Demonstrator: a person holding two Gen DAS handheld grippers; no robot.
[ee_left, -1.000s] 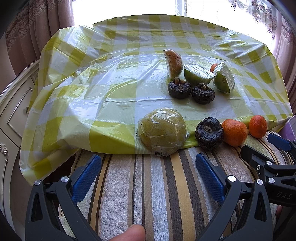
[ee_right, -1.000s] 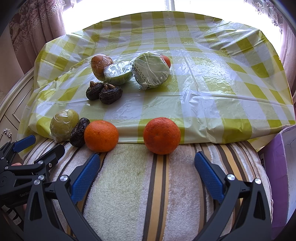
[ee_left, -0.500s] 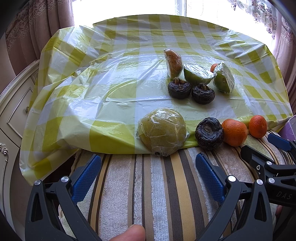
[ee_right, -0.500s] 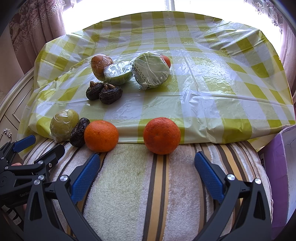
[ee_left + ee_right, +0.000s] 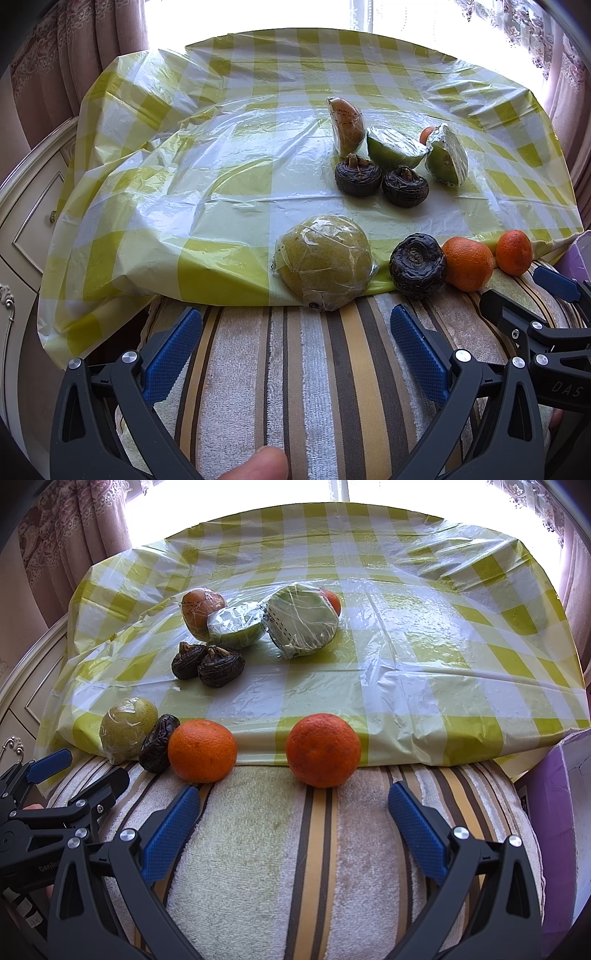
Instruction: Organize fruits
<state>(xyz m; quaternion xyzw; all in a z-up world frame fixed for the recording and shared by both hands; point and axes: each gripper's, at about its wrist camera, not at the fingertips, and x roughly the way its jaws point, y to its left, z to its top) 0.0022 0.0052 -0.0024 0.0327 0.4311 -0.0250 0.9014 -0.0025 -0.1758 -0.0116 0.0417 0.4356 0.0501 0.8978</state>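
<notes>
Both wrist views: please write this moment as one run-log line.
left gripper: open, empty | right gripper: open, empty | oranges: on striped towel, ungrasped

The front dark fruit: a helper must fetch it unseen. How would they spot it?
Find the striped towel at the near edge. In the row there, the front dark fruit sits between the wrapped pear and an orange, alone wrinkled and near-black.

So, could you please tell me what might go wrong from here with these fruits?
The two oranges sit on the rounded striped towel, so a nudge may roll them off. The wrapped pear has slick film that could slip in the left gripper. Both grippers are open.
</notes>
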